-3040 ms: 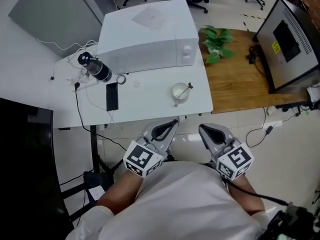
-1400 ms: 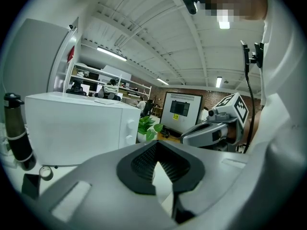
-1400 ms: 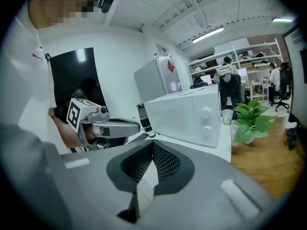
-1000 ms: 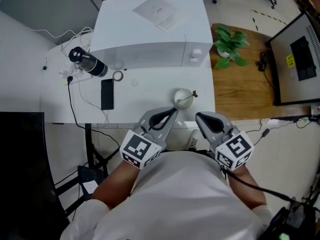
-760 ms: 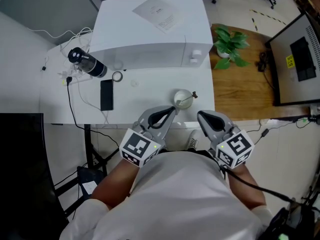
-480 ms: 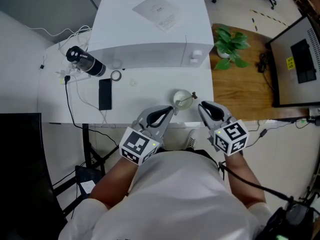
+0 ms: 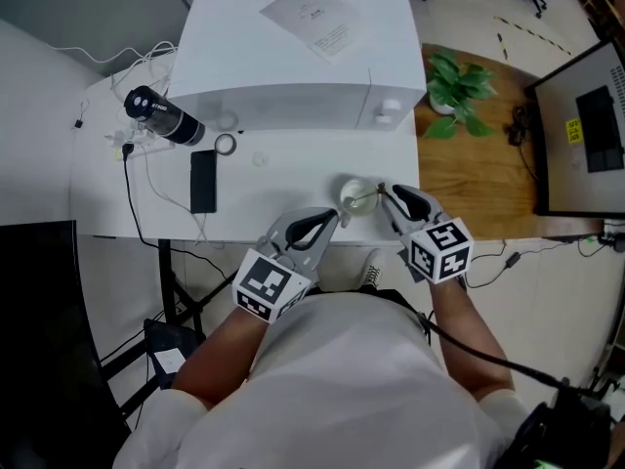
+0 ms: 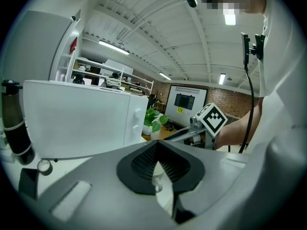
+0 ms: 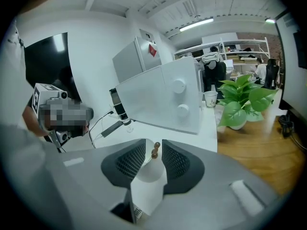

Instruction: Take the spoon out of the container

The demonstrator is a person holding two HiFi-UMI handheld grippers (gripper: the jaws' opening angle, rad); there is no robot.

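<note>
Spoon (image 7: pixel 367 194): leans in the container, its beaded handle end up and to the right.
Container (image 7: pixel 353 196): small, white, near the front edge of the surface (image 7: pixel 278 203).
Right hand-held gripper (image 7: pixel 388 194): jaws apart on either side of the handle end.
Left hand-held gripper (image 7: pixel 328 219): jaws together, empty, at the surface's front edge.
Behind: white microwave (image 7: pixel 293 76).

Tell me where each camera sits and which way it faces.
Head view: on the person's head, looking steeply down at the table and cup; shows both forearms, left tool, right tool.
Left gripper view: on the left tool, facing the microwave; its shut jaws show.
Right gripper view: on the right tool, facing the spoon between its apart jaws.
Shared: both gripper views show the microwave.
</note>
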